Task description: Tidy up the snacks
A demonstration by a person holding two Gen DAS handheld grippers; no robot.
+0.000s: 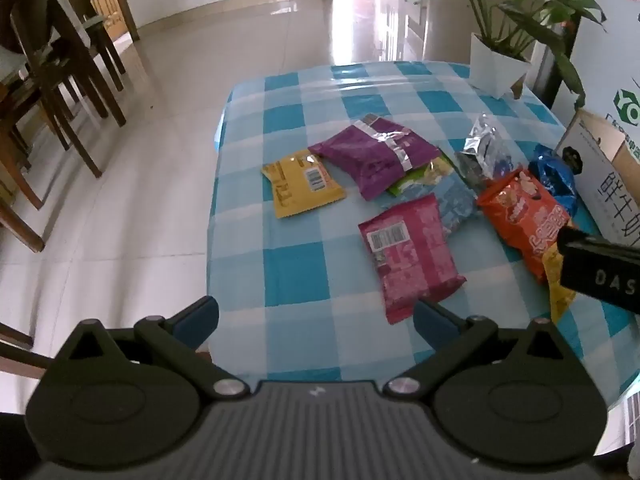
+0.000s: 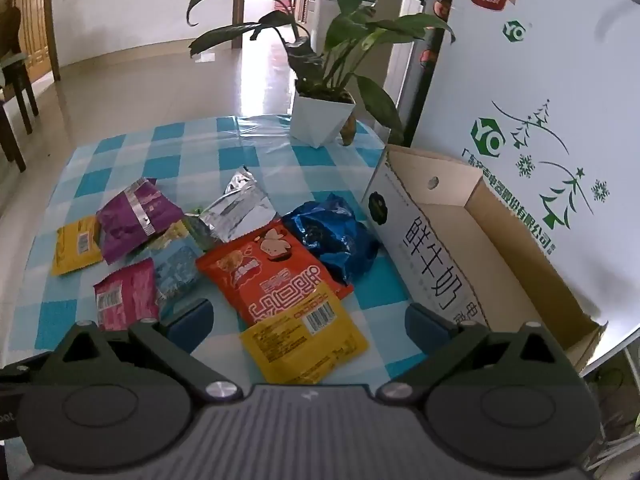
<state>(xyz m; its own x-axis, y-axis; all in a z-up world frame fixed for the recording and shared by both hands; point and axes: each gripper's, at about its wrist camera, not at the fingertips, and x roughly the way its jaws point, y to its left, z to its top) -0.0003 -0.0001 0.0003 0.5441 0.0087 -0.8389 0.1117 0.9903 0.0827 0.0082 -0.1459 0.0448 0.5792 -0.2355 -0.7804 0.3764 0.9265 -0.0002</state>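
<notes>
Checked tablecloth (image 1: 304, 264) carries scattered snack packets (image 2: 276, 276) beside a cardboard box (image 2: 436, 200) (empty inside); left gripper (image 1: 316, 320) and right gripper (image 2: 308, 320) hover spread wide, grasping nothing.

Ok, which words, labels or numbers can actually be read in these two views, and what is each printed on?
"DAS": on the black right claw, cut off at the frame edge.
"鲜牛奶": on the cardboard box, side wall.
"YO" logo in green: on the white appliance panel; the Chinese company line beneath is too distorted to quote.
Red badge at the panel's top: too blurred.
Orange snack bag: large characters, upside down, unreadable.
Barcodes on the yellow bag and pink bag: digits too small.
</notes>
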